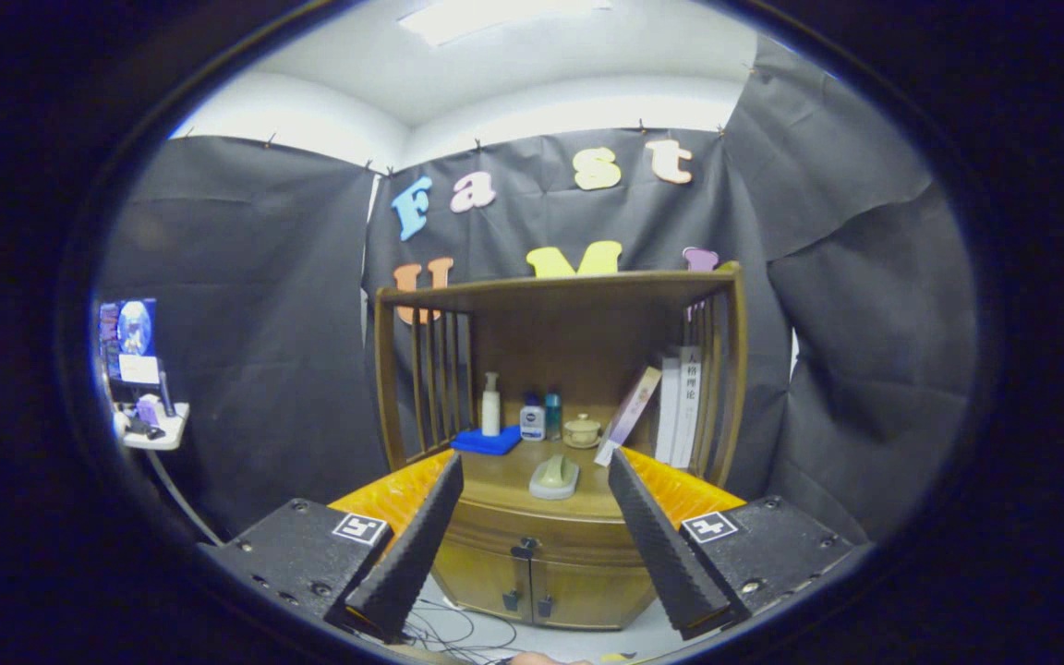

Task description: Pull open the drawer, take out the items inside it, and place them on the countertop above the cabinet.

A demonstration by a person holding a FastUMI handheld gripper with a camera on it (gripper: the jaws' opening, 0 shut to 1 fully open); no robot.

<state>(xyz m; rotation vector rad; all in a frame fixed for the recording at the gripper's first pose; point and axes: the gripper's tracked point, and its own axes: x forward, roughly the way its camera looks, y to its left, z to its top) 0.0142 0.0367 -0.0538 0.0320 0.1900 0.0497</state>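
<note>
While the drawer [532, 534] sits closed, gripper [535, 471] gapes empty.

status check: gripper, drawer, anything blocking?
Gripper open, empty, short of the cabinet. Drawer shut, knob untouched. Soap dish already on countertop; path to the knob looks clear.

Cabinet [541, 554] beyond hand-held gripper [532, 476], bottles [532, 417] on countertop [495, 476] rear; books [680, 406] right
</note>
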